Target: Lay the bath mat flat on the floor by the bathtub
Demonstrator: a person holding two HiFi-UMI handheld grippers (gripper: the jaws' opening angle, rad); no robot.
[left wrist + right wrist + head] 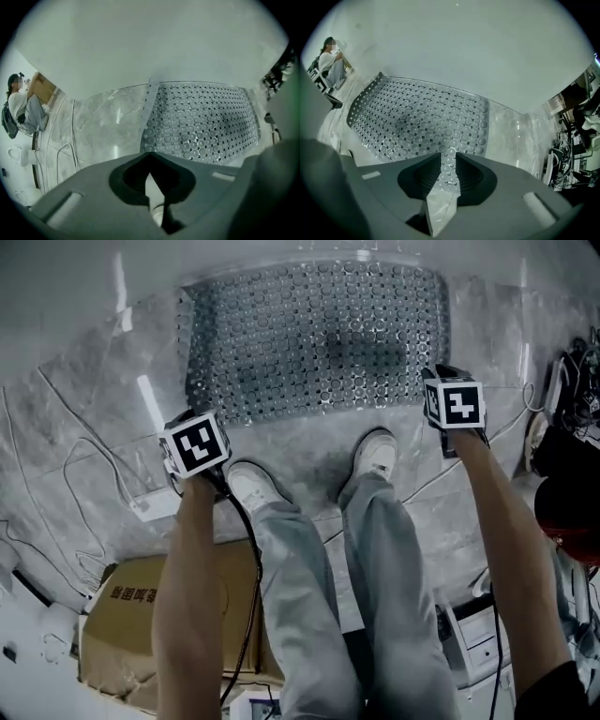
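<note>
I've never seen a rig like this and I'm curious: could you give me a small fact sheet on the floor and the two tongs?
Mat: bath mat lies flat on the marble floor, alongside the bathtub
Left tongs: left tongs have their jaws together with nothing between them, by the mat's near left corner
Right tongs: right tongs have their jaws apart and empty, over the mat's near right edge
Person: white shoes stand just short of the mat
Clutter: cardboard box and cables at the left
</note>
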